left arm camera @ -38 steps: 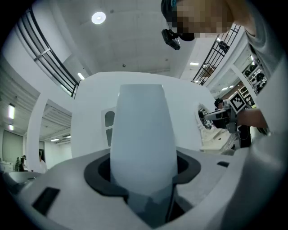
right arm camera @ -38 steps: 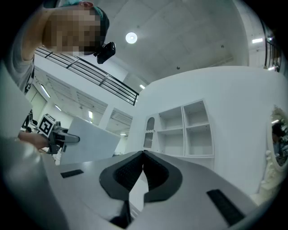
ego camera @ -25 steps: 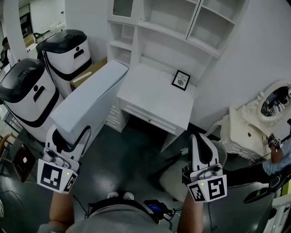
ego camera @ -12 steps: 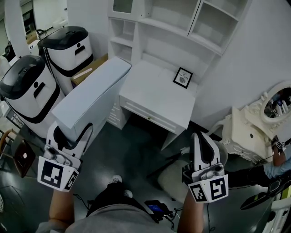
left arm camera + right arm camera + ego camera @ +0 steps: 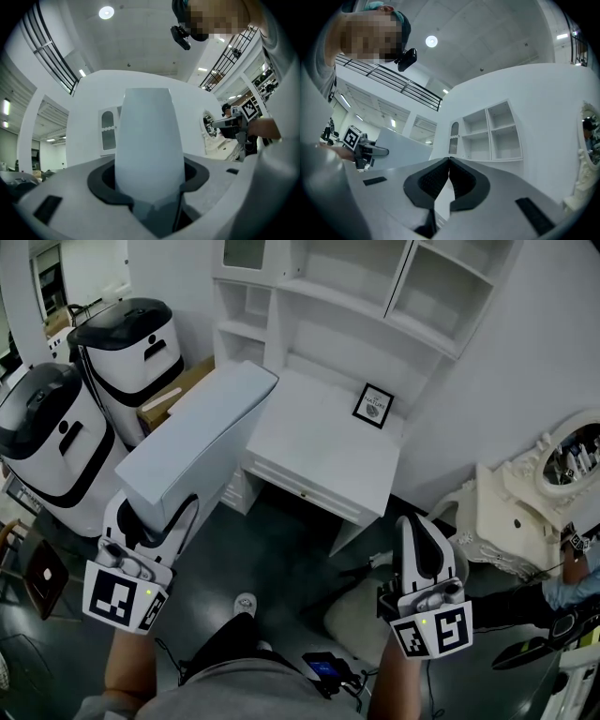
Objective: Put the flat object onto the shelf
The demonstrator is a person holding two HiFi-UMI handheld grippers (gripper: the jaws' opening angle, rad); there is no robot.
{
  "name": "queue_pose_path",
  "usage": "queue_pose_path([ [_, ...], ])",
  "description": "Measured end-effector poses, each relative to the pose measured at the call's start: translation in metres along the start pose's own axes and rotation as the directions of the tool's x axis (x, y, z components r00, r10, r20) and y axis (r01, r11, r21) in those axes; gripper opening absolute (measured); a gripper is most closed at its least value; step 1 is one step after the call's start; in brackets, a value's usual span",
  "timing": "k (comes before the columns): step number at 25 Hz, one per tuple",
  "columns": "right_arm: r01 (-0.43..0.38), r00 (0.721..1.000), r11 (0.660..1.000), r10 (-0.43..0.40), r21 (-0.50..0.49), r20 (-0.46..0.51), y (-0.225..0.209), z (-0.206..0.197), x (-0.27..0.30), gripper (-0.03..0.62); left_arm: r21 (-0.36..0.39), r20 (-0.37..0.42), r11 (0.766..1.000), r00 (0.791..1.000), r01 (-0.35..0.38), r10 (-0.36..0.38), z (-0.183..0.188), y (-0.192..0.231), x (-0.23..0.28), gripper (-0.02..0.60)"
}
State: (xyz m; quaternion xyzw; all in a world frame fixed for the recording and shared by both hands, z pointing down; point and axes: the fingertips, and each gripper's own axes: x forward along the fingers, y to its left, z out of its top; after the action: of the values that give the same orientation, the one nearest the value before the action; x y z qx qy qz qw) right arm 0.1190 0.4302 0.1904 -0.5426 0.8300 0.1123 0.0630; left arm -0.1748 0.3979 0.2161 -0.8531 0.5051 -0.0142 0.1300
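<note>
A large pale flat panel (image 5: 197,451) is held up at the left of the head view, its near end clamped in my left gripper (image 5: 150,526) and its far end reaching the corner of the white desk (image 5: 319,442). In the left gripper view the panel's edge (image 5: 147,140) rises straight out between the jaws. The white shelf unit (image 5: 366,287) with open compartments stands above the desk. My right gripper (image 5: 420,554) hangs shut and empty at the lower right; its pads meet in the right gripper view (image 5: 449,168), where the shelf unit (image 5: 490,133) shows ahead.
A small black-framed picture (image 5: 373,406) leans at the back of the desk. Two white-and-black machines (image 5: 66,427) stand at the left, with a cardboard box (image 5: 173,390) behind the panel. An ornate white mirror cabinet (image 5: 534,493) and a person's arm (image 5: 572,568) are at the right.
The panel and my left gripper have shifted slightly right and toward the desk, so the panel's far end now overlaps the desk corner. My right gripper has hardly moved.
</note>
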Motion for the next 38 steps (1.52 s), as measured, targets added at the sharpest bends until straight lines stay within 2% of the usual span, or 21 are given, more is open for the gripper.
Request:
queue_pose_path([
  [22, 0.080, 0.997, 0.996, -0.079, -0.028, 0.016, -0.030, -0.028, 0.153, 0.028, -0.015, 0.061, 0.997, 0.995, 0.075, -0.074, -0.029, 0.106, 0.143, 0.262],
  [29, 0.117, 0.993, 0.993, -0.118, -0.009, -0.017, -0.040, -0.044, 0.174, 0.028, -0.038, 0.048, 0.995, 0.995, 0.090, -0.088, -0.046, 0.125, 0.169, 0.262],
  [38, 0.103, 0.993, 0.995, -0.103, 0.010, -0.053, -0.060, -0.066, 0.200, 0.028, -0.073, 0.013, 0.993, 0.996, 0.091, -0.091, -0.067, 0.123, 0.197, 0.262],
])
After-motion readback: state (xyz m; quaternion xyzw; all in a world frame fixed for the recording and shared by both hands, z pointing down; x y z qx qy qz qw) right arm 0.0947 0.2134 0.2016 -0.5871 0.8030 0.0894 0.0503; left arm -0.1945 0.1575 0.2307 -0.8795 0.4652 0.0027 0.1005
